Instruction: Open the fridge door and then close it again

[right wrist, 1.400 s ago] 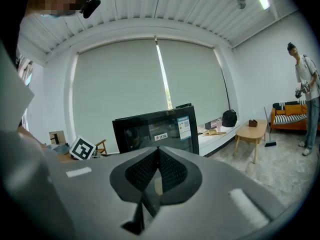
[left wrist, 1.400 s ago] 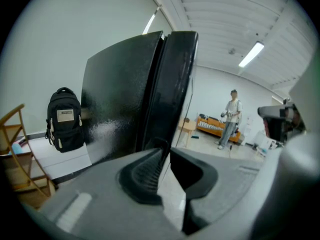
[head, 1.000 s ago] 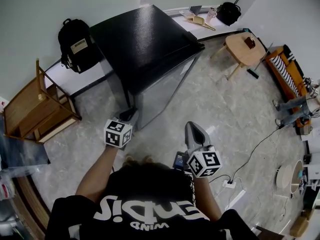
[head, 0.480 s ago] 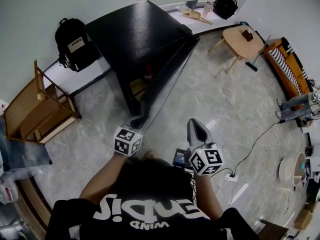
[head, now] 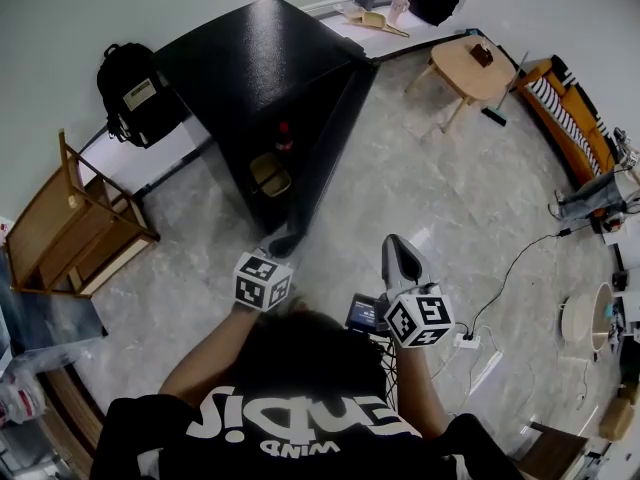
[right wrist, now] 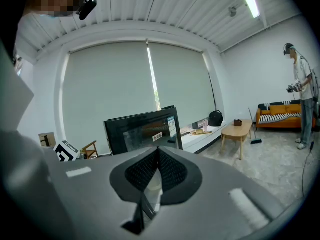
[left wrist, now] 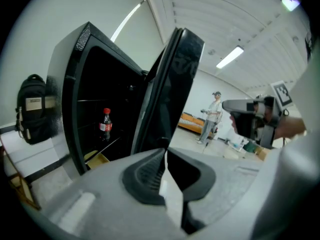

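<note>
Pinching the free edge of the fridge door, your left gripper has its fingers pressed together on that edge. The door stands upright just ahead of the fingertips, long axis vertical, angled well out from the fridge with its inner face turned left. Left of those fingers the open cabinet shows a red-capped bottle standing on a shelf, while your right gripper has its fingers closed on nothing, the fridge well beyond their tips.
</note>
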Motion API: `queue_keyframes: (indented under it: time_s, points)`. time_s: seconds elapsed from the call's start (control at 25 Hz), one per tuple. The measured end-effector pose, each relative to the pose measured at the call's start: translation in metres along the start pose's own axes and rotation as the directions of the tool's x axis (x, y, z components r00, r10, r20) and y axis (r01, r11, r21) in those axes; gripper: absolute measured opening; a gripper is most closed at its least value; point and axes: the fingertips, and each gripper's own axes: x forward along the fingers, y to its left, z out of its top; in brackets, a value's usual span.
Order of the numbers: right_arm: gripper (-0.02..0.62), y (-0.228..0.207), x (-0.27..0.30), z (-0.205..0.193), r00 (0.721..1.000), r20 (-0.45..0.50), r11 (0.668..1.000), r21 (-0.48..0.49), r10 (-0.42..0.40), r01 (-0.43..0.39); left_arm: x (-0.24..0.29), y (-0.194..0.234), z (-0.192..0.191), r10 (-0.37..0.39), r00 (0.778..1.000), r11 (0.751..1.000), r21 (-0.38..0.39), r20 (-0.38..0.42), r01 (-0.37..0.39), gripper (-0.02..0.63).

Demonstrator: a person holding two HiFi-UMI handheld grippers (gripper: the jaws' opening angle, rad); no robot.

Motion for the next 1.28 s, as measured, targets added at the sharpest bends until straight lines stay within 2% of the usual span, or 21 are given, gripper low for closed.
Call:
queue_keyframes:
  time_s: [0.76, 1.28]
  points:
    - [-0.003, 0.001, -0.002, 0.003, 1.000, 0.017, 1.000, 0.003, -0.018, 0.018, 0.018, -0.039, -0.005, -0.068, 0.997, 0.998, -0.002, -0.020, 0.068, 0.004]
    - [-0.003, -0.001, -0.007, 0.002, 0.999, 0.020, 0.999, 0.009, -0.039, 0.039, 0.015, -0.033, -0.005, -0.064, 0.998, 0.998, -0.001, -0.019, 0.064, 0.005]
